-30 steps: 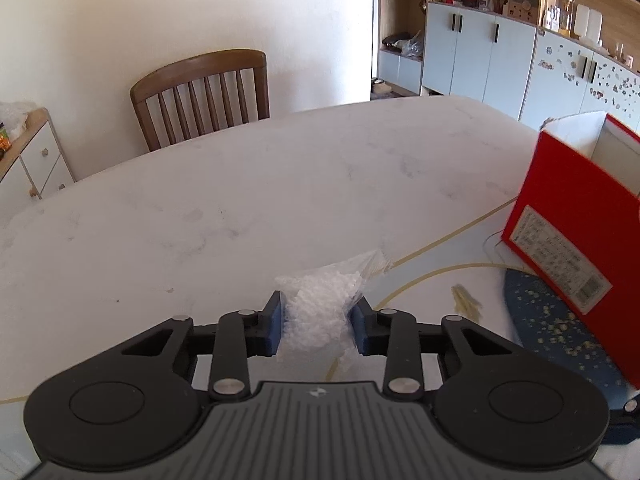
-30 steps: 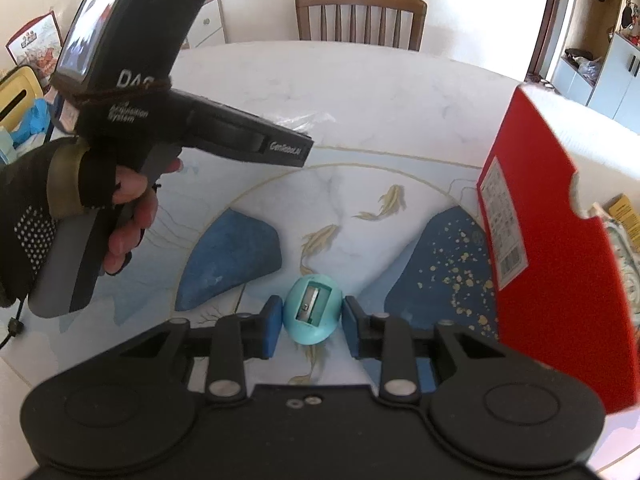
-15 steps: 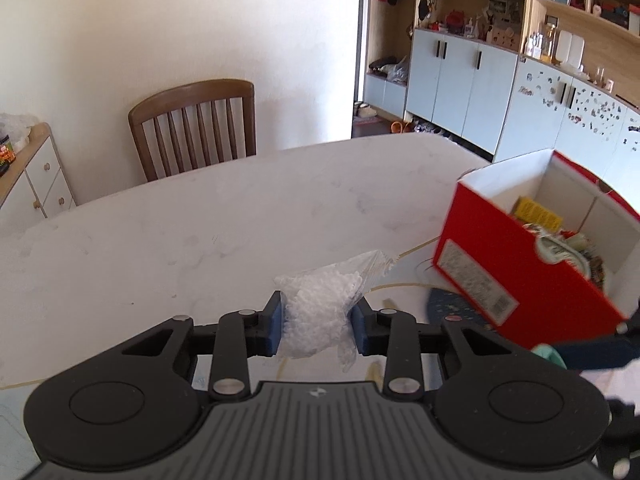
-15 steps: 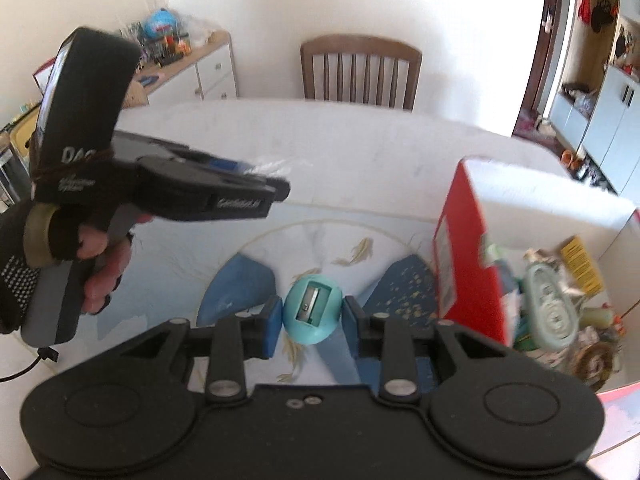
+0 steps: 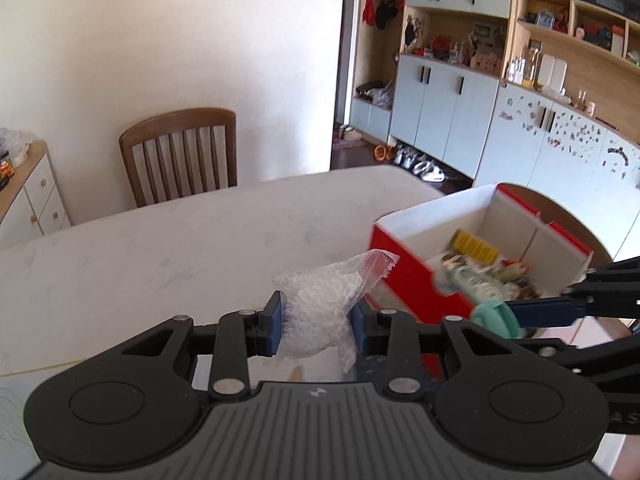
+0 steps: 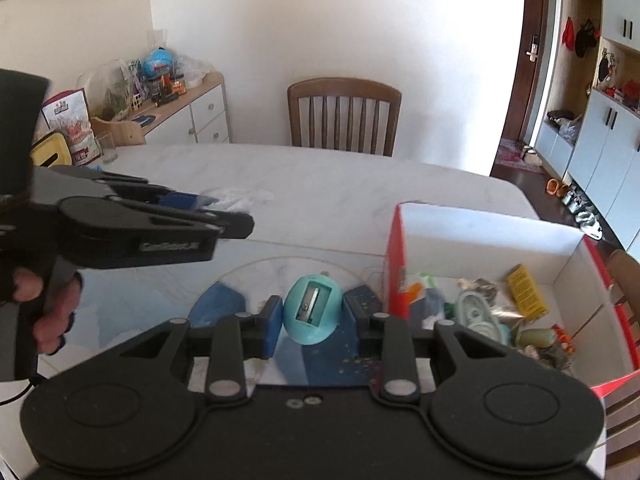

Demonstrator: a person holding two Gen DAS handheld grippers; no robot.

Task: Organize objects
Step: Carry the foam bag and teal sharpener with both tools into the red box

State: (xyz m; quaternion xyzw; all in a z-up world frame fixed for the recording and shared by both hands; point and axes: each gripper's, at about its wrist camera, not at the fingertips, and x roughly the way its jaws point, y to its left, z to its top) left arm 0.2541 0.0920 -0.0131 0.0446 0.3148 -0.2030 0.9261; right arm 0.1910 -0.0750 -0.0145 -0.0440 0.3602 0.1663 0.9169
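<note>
My left gripper (image 5: 318, 326) is shut on a clear plastic bag of white pellets (image 5: 320, 310), held in the air above the marble table (image 5: 180, 256). My right gripper (image 6: 310, 318) is shut on a teal egg-shaped pencil sharpener (image 6: 313, 309), also lifted. In the left wrist view the right gripper (image 5: 520, 316) comes in from the right with the sharpener (image 5: 494, 319) in front of the red box (image 5: 404, 276). The red box (image 6: 488, 236), white inside, lies to the right and holds several small items. A hand carries the left gripper (image 6: 224, 208) at the left of the right wrist view.
A blue patterned mat (image 6: 218, 306) lies on the table under my grippers. A wooden chair (image 6: 344, 114) stands at the table's far side. A sideboard with clutter (image 6: 172, 108) is at the left, pale cabinets (image 5: 448, 112) at the right.
Both grippers have risen with their loads and drawn back. The red box, seen from the side before, now shows its open top and contents. The right gripper has come into the left wrist view.
</note>
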